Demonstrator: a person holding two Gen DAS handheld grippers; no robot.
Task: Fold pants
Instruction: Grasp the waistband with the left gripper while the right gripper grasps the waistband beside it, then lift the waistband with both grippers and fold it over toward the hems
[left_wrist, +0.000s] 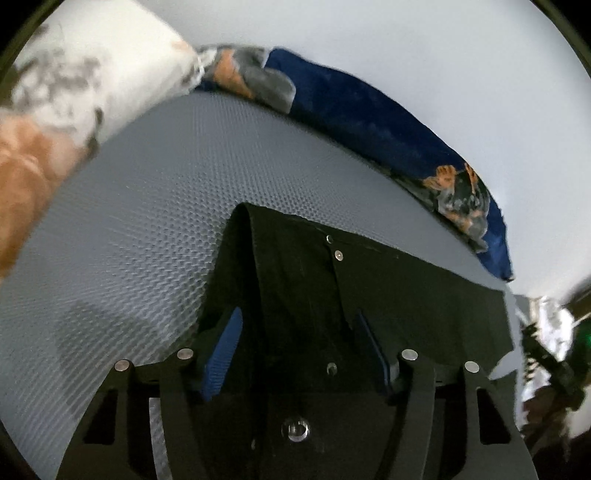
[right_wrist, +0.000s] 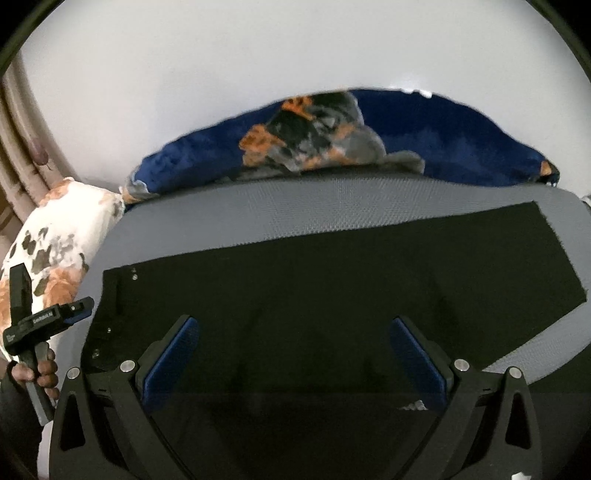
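Observation:
Black pants (right_wrist: 332, 280) lie flat on a grey textured mat (right_wrist: 332, 206), waistband with metal buttons at the left. In the left wrist view the pants (left_wrist: 388, 295) show a raised fold at the waistband end, with buttons near the top. My left gripper (left_wrist: 299, 325) is open, its blue pads either side of the waistband cloth, just above it. It also shows in the right wrist view (right_wrist: 79, 308) at the far left, held by a hand. My right gripper (right_wrist: 293, 332) is open and empty over the middle of the pants.
A blue blanket with an orange and grey print (right_wrist: 332, 136) lies along the far edge of the mat. A white floral pillow (right_wrist: 55, 240) sits at the left. A pale wall is behind. Curtains (right_wrist: 18, 147) hang at the far left.

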